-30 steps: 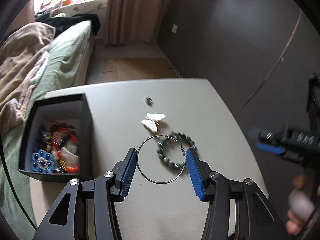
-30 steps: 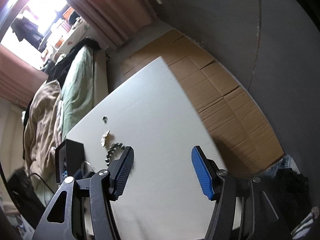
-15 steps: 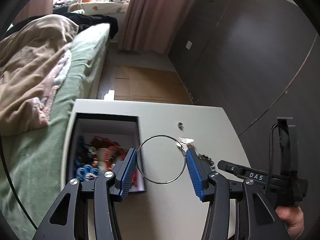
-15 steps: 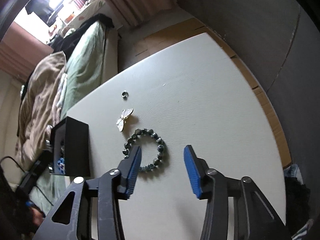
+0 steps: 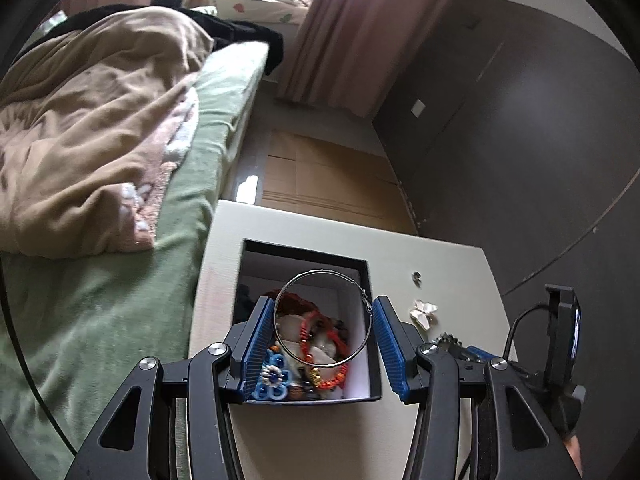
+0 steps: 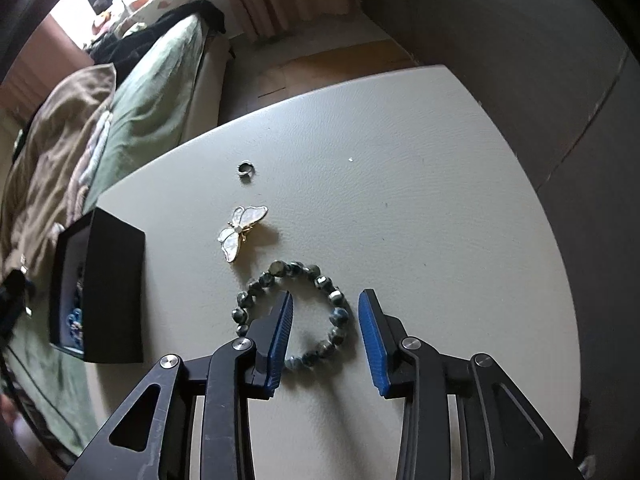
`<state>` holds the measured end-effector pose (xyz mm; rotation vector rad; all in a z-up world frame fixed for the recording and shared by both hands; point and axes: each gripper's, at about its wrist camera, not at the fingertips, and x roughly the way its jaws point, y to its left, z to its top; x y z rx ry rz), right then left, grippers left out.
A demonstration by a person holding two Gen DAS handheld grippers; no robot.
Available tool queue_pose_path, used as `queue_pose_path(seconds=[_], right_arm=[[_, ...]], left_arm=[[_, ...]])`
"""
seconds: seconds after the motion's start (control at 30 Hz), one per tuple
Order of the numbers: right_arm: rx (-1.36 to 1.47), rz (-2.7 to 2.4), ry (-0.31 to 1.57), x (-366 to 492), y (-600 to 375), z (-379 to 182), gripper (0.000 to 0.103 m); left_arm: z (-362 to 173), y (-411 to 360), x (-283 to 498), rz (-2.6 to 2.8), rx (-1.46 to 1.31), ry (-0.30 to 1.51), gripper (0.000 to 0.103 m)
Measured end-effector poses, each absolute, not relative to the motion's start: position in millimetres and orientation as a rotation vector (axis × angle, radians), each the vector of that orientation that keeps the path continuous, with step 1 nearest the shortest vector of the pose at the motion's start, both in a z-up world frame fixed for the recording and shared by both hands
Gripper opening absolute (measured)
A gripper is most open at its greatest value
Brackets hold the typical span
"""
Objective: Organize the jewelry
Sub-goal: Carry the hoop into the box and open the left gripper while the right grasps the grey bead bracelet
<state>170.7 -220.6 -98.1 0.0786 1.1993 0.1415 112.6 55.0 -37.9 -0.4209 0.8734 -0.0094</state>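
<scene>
While the left gripper (image 5: 323, 322) pinches the thin hoop earring (image 5: 323, 316) between its jaws above the open black jewelry box (image 5: 374, 364) near the bench's (image 6: 420, 184) left edge, a clean drop means parting them only once the hoop is centred over the beads inside. Its clasp seems to touch the right pad. Open-jawed and empty, the right gripper (image 6: 325, 322) straddles one side of the dark beaded bracelet (image 6: 338, 312), near the butterfly brooch (image 6: 240, 232) and small ring (image 6: 245, 169)

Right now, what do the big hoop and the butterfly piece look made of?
The hoop looks like thin polished metal wire, silver-grey with a small clasp. The butterfly has glossy white wings, perhaps shell or enamel, with gold-toned metal edging; I can't tell which.
</scene>
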Motion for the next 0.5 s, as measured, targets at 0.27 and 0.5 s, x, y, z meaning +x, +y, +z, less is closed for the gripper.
queue_pose_path(seconds=[0.27, 0.5], right_arm=[[0.112, 0.197, 1.205, 167, -220, -97, 0.01], [0.191, 0.29, 1.133, 151, -222, -71, 0.01]], left_arm=[[-43, 60, 113, -0.013, -0.462, 0.884, 0.052], [-38, 60, 106, -0.028, -0.498, 0.85, 0.062]])
